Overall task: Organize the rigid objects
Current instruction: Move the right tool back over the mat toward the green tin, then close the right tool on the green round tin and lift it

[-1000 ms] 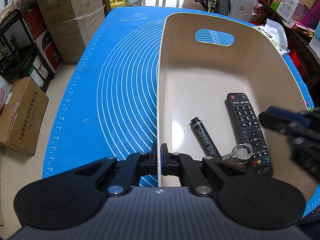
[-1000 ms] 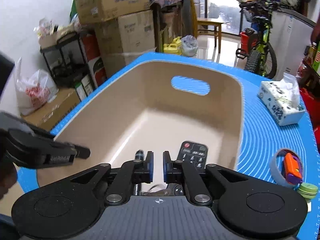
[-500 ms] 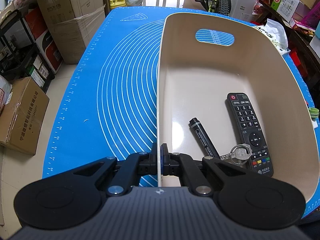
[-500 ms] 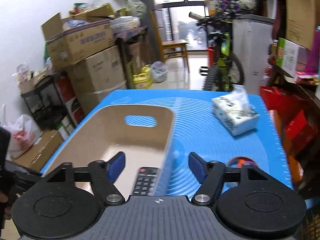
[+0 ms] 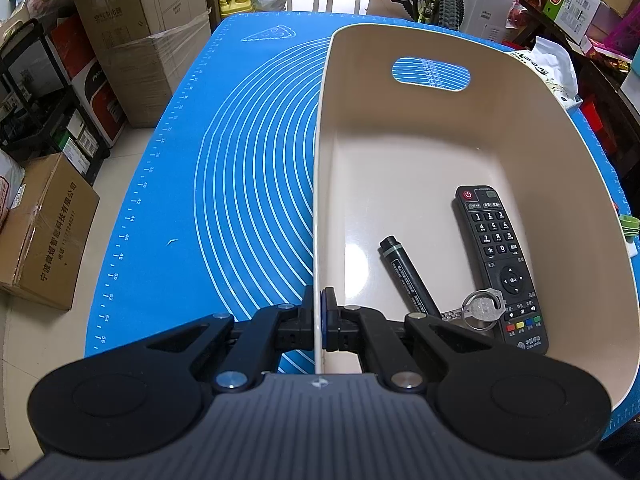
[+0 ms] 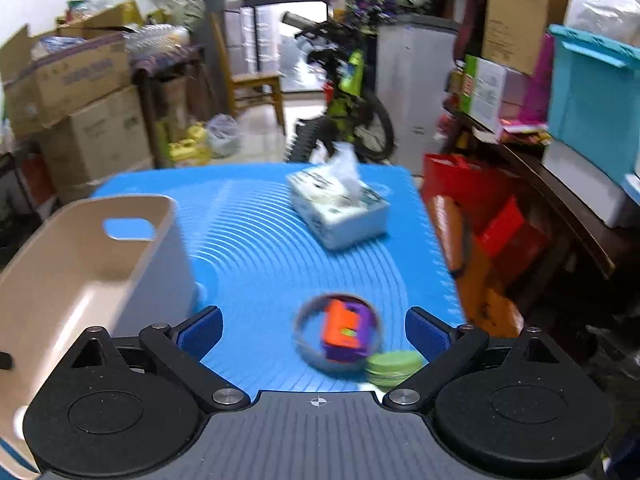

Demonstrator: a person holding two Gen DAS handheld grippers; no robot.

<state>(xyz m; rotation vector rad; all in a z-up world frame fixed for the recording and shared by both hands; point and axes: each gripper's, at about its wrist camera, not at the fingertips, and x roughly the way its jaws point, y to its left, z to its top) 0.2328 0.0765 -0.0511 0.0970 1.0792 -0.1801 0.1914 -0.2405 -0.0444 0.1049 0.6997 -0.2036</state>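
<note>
A beige plastic bin (image 5: 400, 128) stands on the blue mat (image 5: 240, 160). My left gripper (image 5: 319, 314) is shut on the bin's near left wall. Inside lie a black remote (image 5: 498, 268), a black marker (image 5: 404, 276) and a silver key (image 5: 478, 310). In the right wrist view my right gripper (image 6: 314, 330) is off to the right of the bin (image 6: 92, 256), its jaws opening wide with nothing pressed between them. Just ahead of it on the mat sit a tape ring (image 6: 308, 350) around an orange and purple block (image 6: 346, 334), and green discs (image 6: 394, 366).
A tissue box (image 6: 340, 208) rests at the mat's far right. Cardboard boxes (image 5: 132, 32) and shelves crowd the floor on the left. A bicycle (image 6: 348, 96) stands beyond the table, and a cluttered side table (image 6: 540, 152) lies to the right.
My right gripper left the bin, swung right over the mat and opened wide. The key now lies in the bin. The left gripper kept its hold on the wall.
</note>
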